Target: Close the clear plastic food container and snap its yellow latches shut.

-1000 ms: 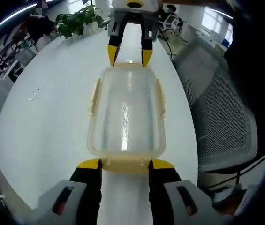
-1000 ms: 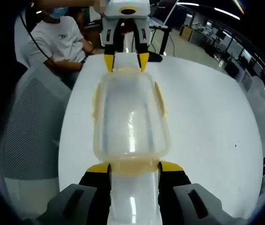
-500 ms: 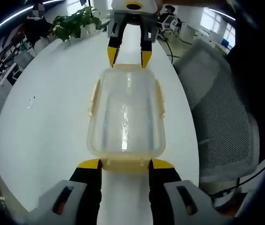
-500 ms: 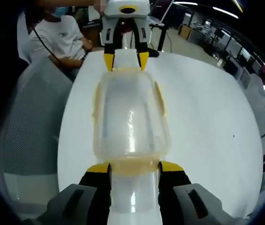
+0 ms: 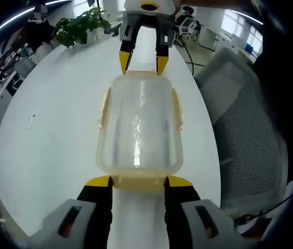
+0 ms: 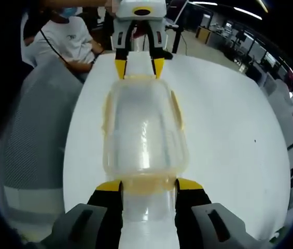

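Observation:
The clear plastic container (image 5: 139, 124) with its lid on lies lengthwise between both grippers, above the white table (image 5: 47, 129). Pale yellow latches (image 5: 103, 106) stick out a little along its long sides. My left gripper (image 5: 139, 181) has the near end latch (image 5: 138, 181) between its yellow-tipped jaws. At the far end, my right gripper (image 5: 143, 62) holds the opposite latch. In the right gripper view the same container (image 6: 143, 124) runs from my right gripper (image 6: 149, 185) up to the left gripper (image 6: 137, 67).
A grey mesh chair (image 5: 245, 119) stands beside the table's edge, seen again (image 6: 32, 135) in the right gripper view. A potted plant (image 5: 81, 23) sits at the table's far end. A small scrap (image 5: 30, 122) lies on the tabletop. A seated person (image 6: 68, 41) is behind the chair.
The table and room have slid slightly in both views, while the container and both grippers keep the same places relative to each other. No latch has visibly moved.

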### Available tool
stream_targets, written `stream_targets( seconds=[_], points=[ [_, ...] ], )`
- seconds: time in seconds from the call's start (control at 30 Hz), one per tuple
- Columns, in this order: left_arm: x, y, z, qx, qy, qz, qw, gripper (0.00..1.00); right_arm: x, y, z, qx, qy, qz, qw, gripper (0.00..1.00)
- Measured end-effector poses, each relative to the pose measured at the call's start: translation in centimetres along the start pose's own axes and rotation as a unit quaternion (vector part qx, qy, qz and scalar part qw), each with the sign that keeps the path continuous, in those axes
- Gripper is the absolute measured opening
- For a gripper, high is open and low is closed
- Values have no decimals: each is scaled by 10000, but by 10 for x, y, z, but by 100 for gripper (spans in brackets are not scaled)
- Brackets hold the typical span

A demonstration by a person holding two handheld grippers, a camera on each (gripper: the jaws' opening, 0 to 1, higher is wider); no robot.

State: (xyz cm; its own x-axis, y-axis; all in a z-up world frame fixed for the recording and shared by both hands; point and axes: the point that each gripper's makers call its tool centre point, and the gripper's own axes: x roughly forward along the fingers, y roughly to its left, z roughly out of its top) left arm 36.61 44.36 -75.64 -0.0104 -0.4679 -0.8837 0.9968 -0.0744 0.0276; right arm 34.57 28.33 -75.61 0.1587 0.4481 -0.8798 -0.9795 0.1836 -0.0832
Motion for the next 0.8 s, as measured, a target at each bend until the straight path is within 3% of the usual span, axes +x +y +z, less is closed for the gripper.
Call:
stream_targets(
  seconds=[0.8],
  points=[
    [26, 0, 38, 63, -23, -112, 9999, 37, -16, -2, -43, 142, 89, -34, 9999, 38]
  ],
)
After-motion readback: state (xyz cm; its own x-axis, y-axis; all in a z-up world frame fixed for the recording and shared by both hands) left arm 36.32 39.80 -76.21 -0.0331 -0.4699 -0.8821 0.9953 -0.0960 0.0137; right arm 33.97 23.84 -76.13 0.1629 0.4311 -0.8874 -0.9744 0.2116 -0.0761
